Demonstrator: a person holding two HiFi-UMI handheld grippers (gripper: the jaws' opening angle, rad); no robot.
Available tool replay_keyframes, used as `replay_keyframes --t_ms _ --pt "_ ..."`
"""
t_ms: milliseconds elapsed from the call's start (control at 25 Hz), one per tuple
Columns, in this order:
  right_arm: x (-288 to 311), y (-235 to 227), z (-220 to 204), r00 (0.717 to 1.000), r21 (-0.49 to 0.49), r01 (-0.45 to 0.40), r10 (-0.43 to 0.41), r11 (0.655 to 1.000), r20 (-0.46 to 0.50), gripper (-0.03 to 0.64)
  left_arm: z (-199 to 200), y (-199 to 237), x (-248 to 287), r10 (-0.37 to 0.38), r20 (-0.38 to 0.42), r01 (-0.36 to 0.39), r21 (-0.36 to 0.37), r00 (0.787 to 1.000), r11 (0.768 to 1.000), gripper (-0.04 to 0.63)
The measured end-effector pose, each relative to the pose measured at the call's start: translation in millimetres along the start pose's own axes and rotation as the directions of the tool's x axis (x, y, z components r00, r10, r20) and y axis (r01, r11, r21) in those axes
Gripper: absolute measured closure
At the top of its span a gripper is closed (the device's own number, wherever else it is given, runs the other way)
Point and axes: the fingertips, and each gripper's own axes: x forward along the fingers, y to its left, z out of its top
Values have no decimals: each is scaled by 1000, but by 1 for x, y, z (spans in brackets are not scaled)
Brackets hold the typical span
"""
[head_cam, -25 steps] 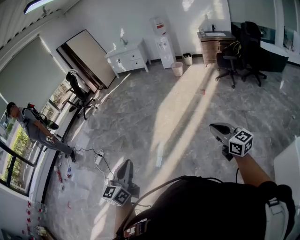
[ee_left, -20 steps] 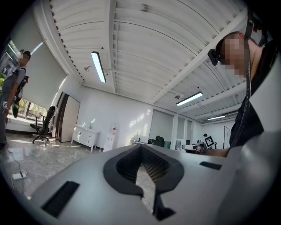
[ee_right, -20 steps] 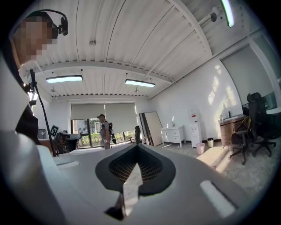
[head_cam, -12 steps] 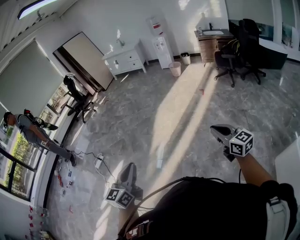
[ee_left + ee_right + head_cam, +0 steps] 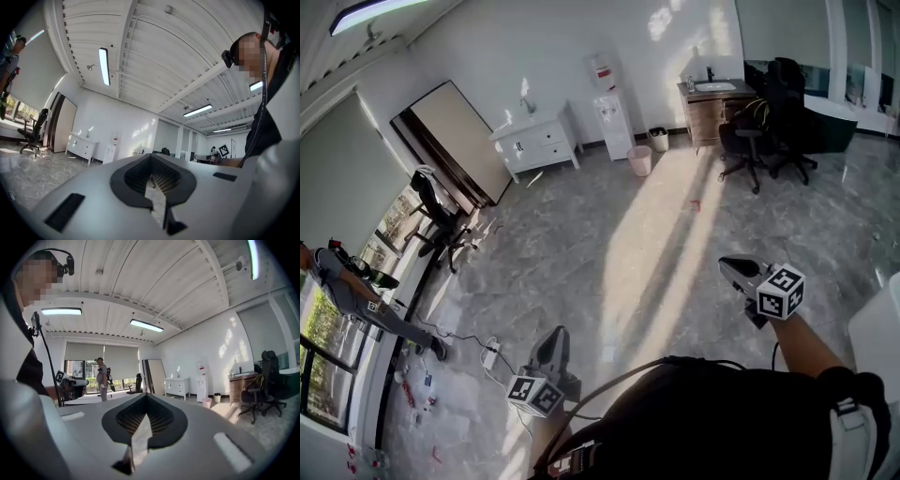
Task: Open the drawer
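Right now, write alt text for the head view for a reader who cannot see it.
A person holds the left gripper and right gripper out over a sunlit grey floor. The white drawer cabinet stands far off against the back wall, near a water dispenser.

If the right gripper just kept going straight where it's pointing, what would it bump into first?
Nothing close: the right gripper points level over open floor. Far ahead, roughly in line, stand the leaning board and the white drawer cabinet by the wall; which comes first is unclear.
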Motion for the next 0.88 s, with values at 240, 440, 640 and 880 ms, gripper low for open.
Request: replay_keyframes --t_ms 240,440,640,880 --pt "80 26 16 999 6 39 -39 999 3 618 24 86 11 -60 4 60 -15 998 998 595" --pt "135 42 6 1000 -6 23 -23 1000 -21 618 18 145 13 -51 -1 51 -30 999 998 595" --pt "182 32 5 999 -7 -1 1 1000 -50 618 12 185 23 -16 -6 16 -60 1000 998 595" --pt "241 -6 -1 996 13 -69 70 998 -57 618 6 215 53 54 -33 -56 -45 998 997 595"
